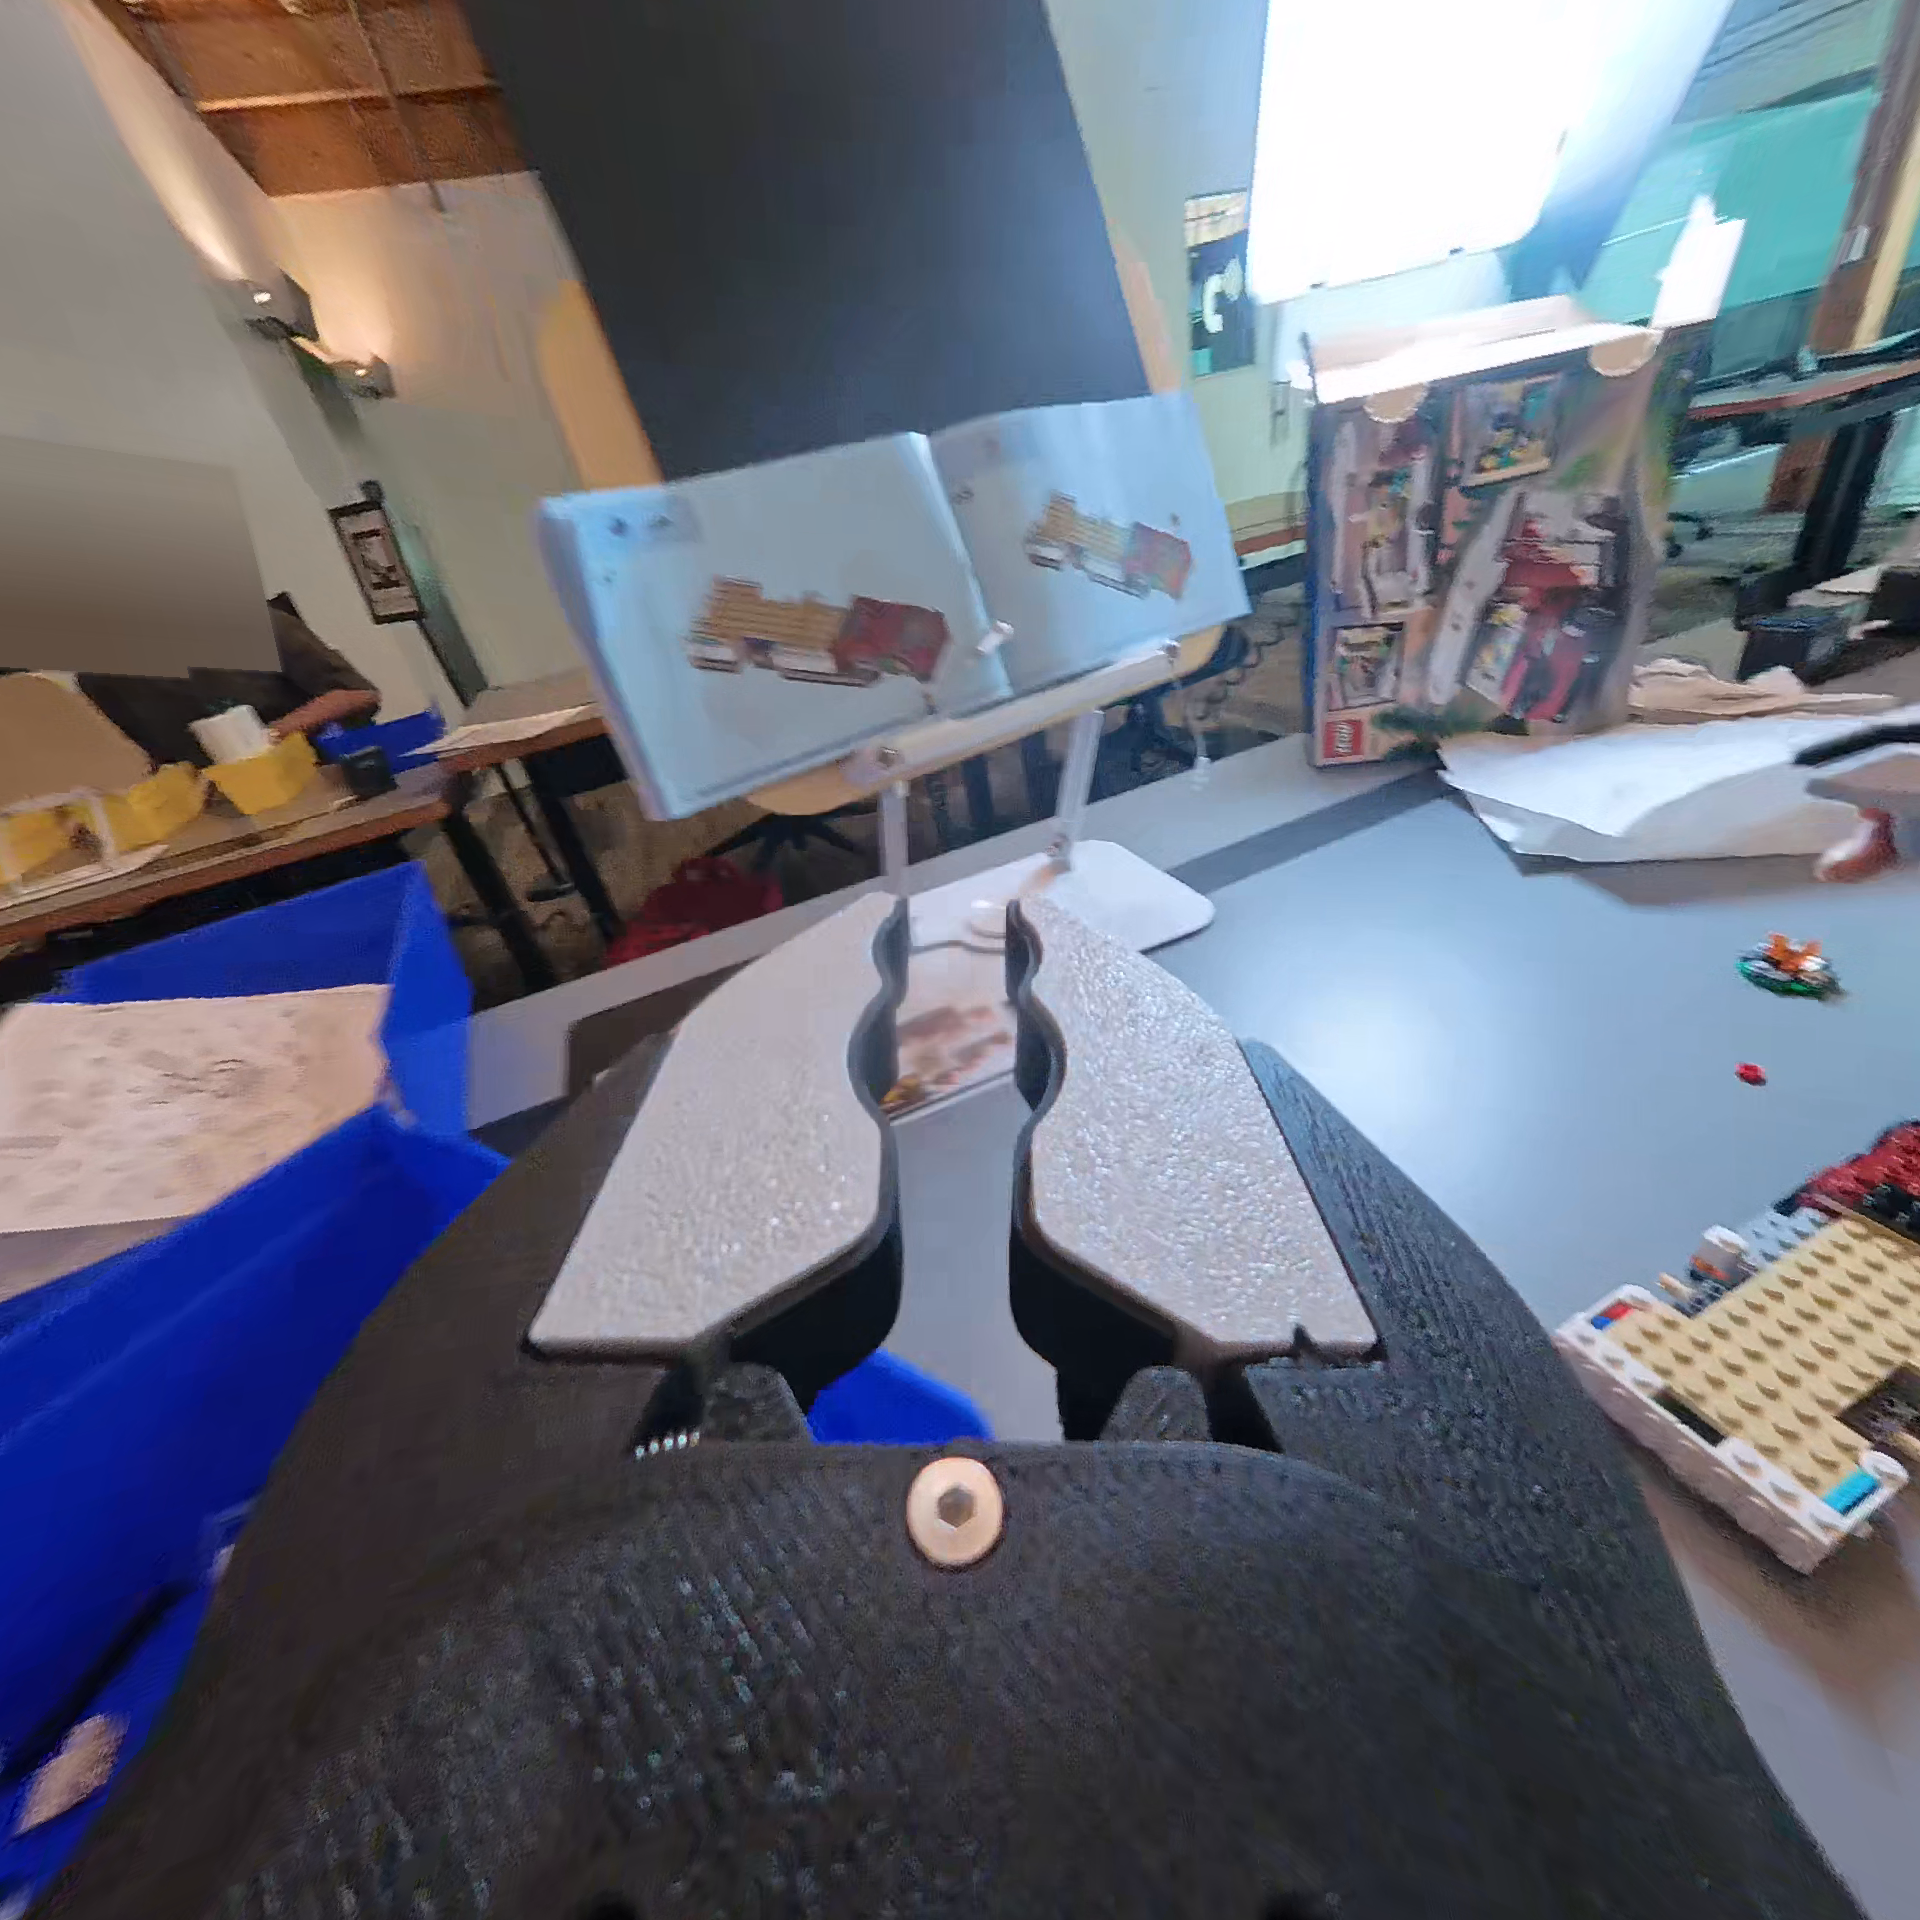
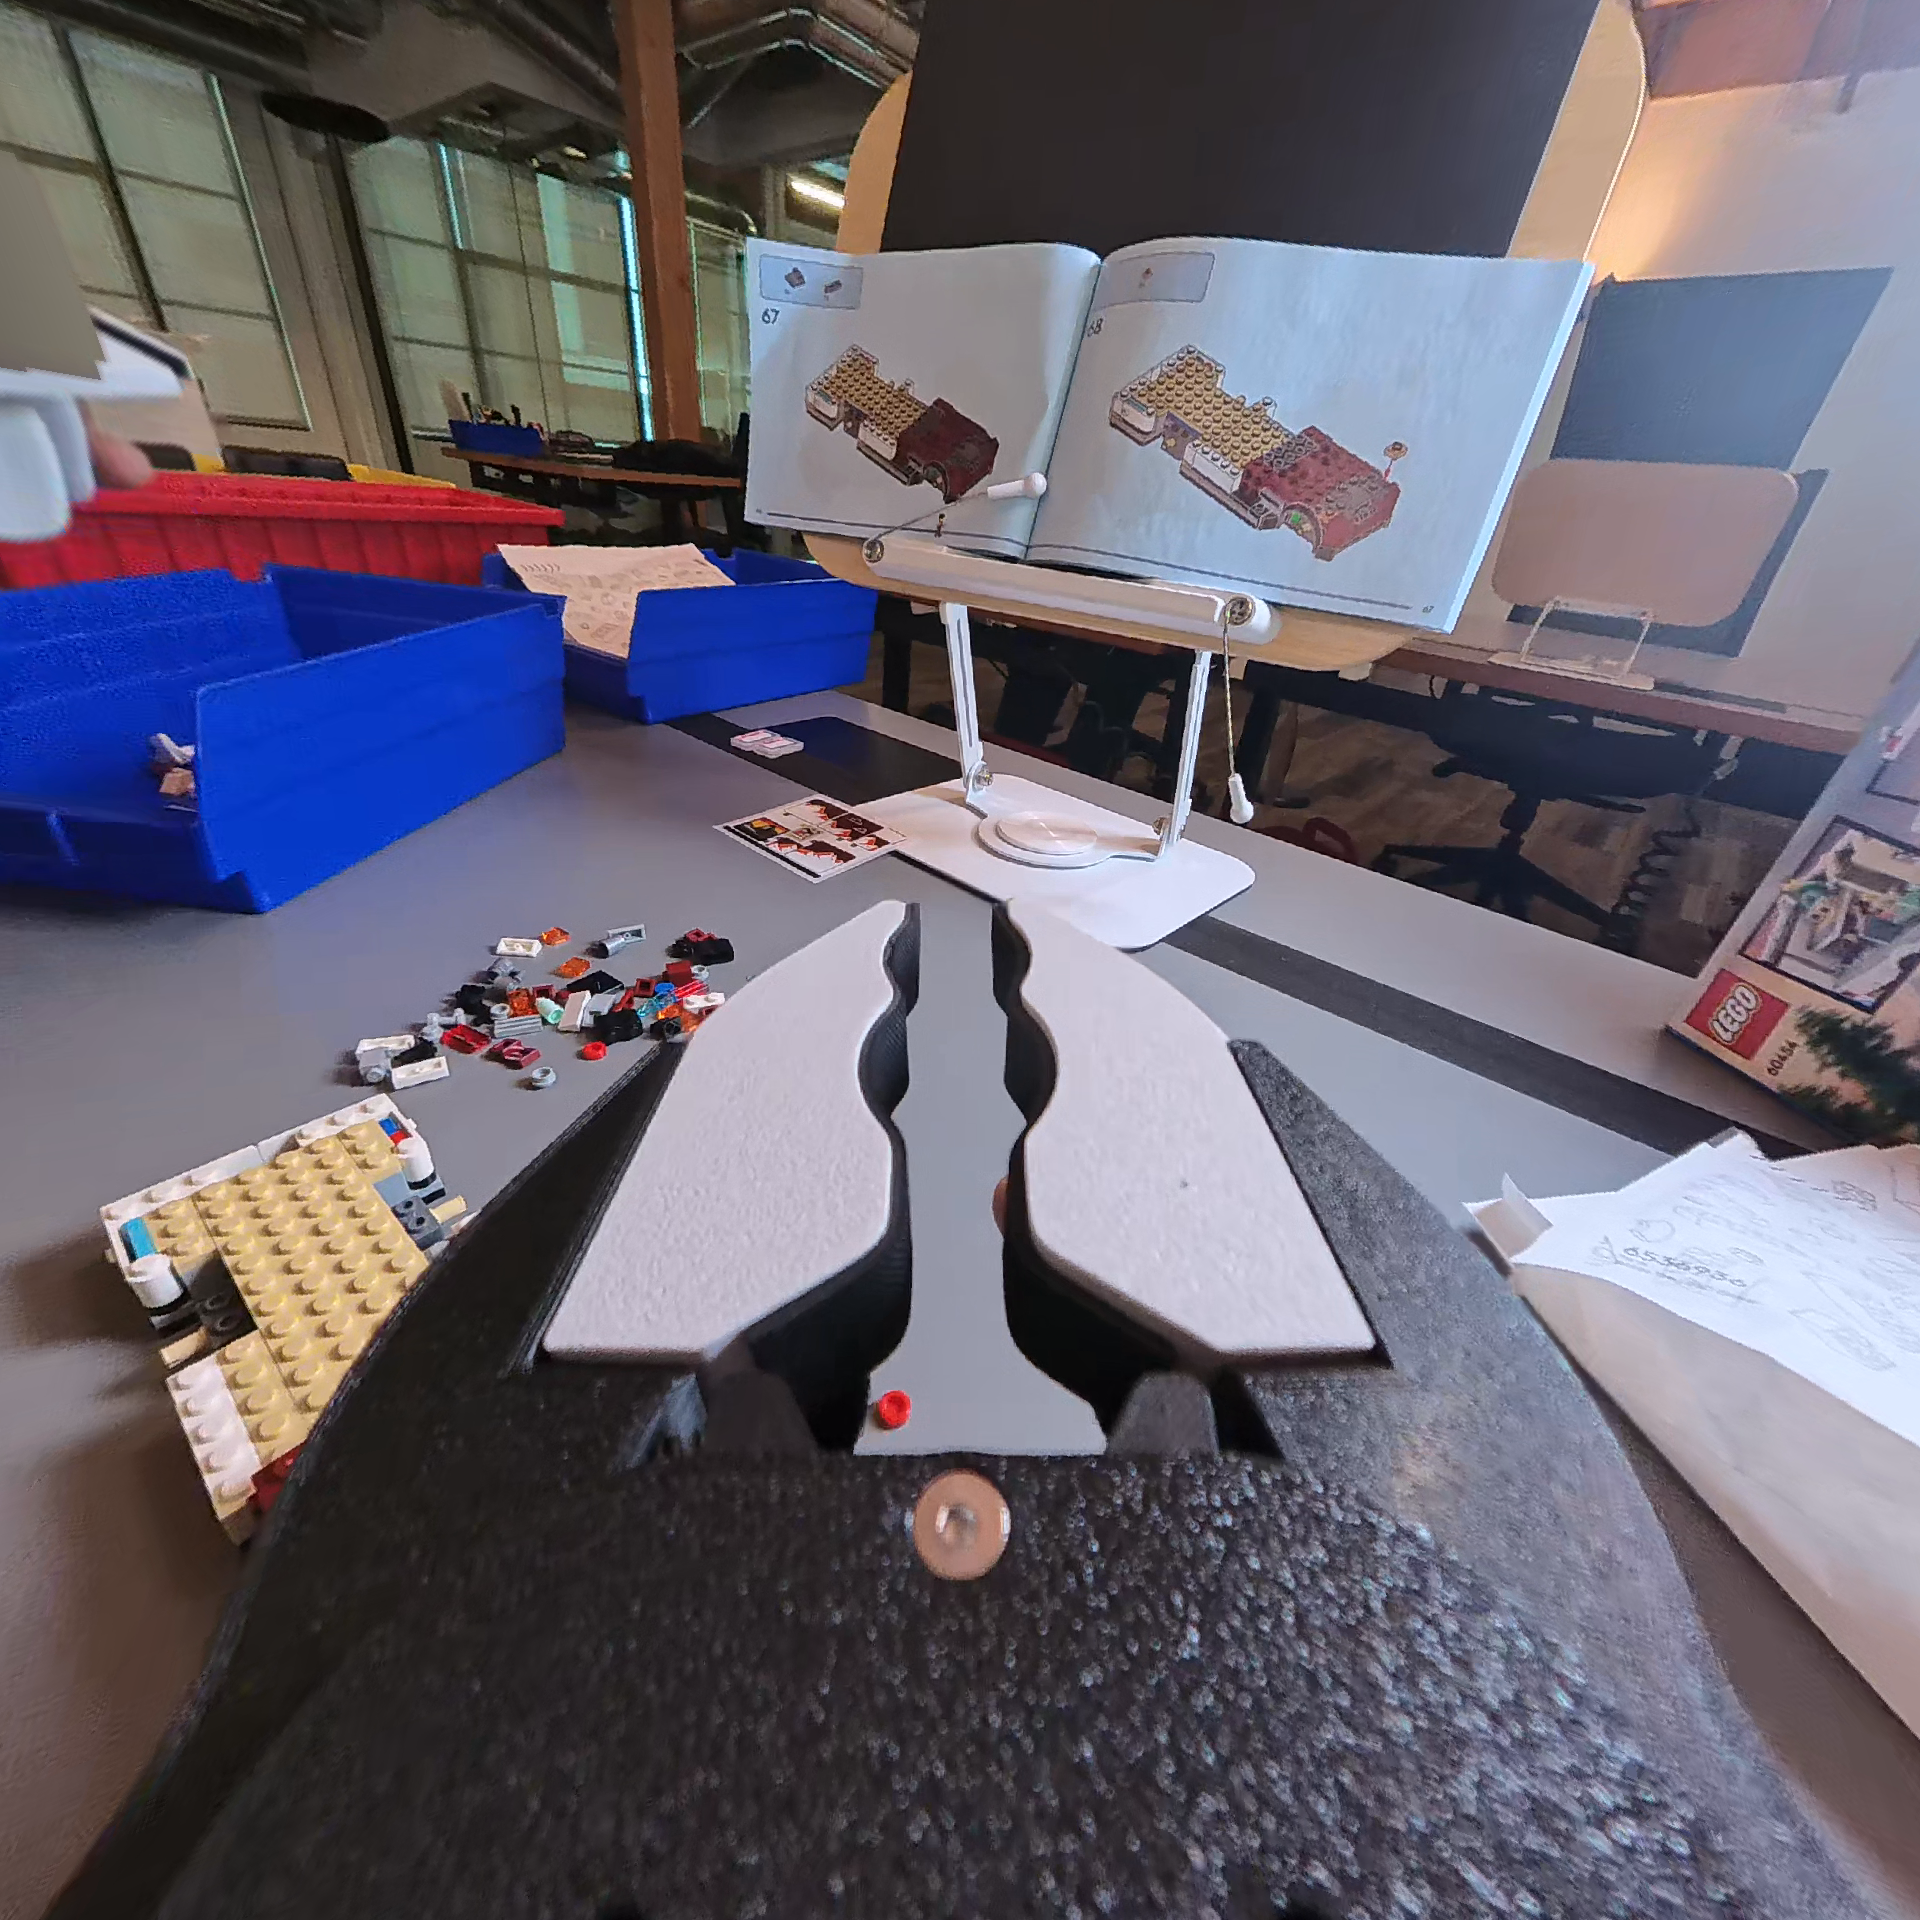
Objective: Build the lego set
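Your right gripper (image 2: 954, 920) hangs at frame centre of its own view over the grey table (image 2: 312, 966), its fingers parted by a narrow gap with only bare tabletop showing between them, nothing gripped. A single small red stud (image 2: 891, 1407) lies on the table low in that gap, near the gripper's body, touching neither finger. To the left of the fingers sits a scatter of small loose bricks (image 2: 566, 1003), and at lower left the part-built tan and white brick model (image 2: 281, 1257), partly hidden by the gripper's black body. Straight ahead, the white book stand (image 2: 1081, 862) carries an open instruction booklet (image 2: 1143, 416), with a sticker sheet (image 2: 810, 834) tucked against its base. Blue bins (image 2: 312, 727) fill the left, a red bin (image 2: 270, 520) behind them; a printed toy box (image 2: 1808, 997) and white paper (image 2: 1766, 1309) lie at right.

Your left gripper (image 1: 954, 920) is likewise slightly open and holds nothing; between its fingertips you see the stand's base (image 1: 1143, 883) and the sticker sheet beyond. A blue bin (image 1: 312, 1195) sits at left, the model (image 1: 1766, 1351) at lower right.
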The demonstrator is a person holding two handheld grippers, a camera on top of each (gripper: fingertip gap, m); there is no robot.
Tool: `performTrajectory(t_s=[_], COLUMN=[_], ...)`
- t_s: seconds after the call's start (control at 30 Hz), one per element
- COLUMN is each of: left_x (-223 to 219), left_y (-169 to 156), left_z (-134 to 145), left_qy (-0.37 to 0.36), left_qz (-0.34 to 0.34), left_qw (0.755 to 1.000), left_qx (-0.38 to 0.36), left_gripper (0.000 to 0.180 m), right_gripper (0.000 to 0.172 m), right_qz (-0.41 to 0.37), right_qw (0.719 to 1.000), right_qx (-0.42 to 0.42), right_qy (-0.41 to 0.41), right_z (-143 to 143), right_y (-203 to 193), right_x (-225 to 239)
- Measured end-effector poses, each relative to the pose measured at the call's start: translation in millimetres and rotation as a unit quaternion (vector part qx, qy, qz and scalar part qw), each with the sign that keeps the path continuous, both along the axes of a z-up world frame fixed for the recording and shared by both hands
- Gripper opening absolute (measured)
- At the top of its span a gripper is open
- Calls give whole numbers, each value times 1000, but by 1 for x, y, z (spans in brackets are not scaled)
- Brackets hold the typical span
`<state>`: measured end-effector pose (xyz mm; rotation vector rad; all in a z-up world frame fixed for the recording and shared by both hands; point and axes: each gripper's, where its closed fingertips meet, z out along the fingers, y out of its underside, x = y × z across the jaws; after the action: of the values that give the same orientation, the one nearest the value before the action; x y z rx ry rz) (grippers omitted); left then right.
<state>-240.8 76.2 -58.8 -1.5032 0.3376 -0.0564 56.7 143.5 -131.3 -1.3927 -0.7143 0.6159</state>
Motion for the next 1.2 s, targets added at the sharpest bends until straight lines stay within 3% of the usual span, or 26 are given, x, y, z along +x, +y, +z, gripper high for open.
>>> performTrajectory(t_s=[0.1, 0.2, 0.33, 0.47, 0.6, 0.73, 0.83, 0.97, 1.2], left_x=[-65, -130, -182, -181, -173, -172, -174, -179, -175], left_y=[-8, -6, 2, -15, -29, -21, -16, -12, 6], left_z=[36, 44, -17, -97, -151, -182, -193, -195, -150], left_qy=[14, 48, 107, 173, 275, 332, 333, 336, 258], left_qz=[51, 81, 35, -93, -170, -181, -184, -187, -196], left_qw=[999, 993, 955, 871, 781, 735, 722, 715, 776], left_qx=[-7, -74, -273, -450, -533, -564, -578, -584, -542], left_gripper=[25, 25, 24, 24, 27, 28, 26, 5, 5], right_gripper=[13, 13, 13, 13, 13, 13, 13, 13, 12], right_qz=[5, 7, 6, -4, -17, -22, -23, -22, -15], right_qw=[1000, 1000, 1000, 1000, 999, 999, 999, 999, 999], right_qx=[-3, -8, -12, -11, -7, -9, -12, -17, -19], right_qy=[2, 3, -1, -14, -31, -39, -39, -35, -33], right_z=[0, -1, -5, -11, -17, -21, -22, -23, -22], right_y=[0, 0, 2, 5, 9, 10, 11, 12, 10], right_x=[-2, -2, -3, -4, -5, -5, -4, -3, -4])
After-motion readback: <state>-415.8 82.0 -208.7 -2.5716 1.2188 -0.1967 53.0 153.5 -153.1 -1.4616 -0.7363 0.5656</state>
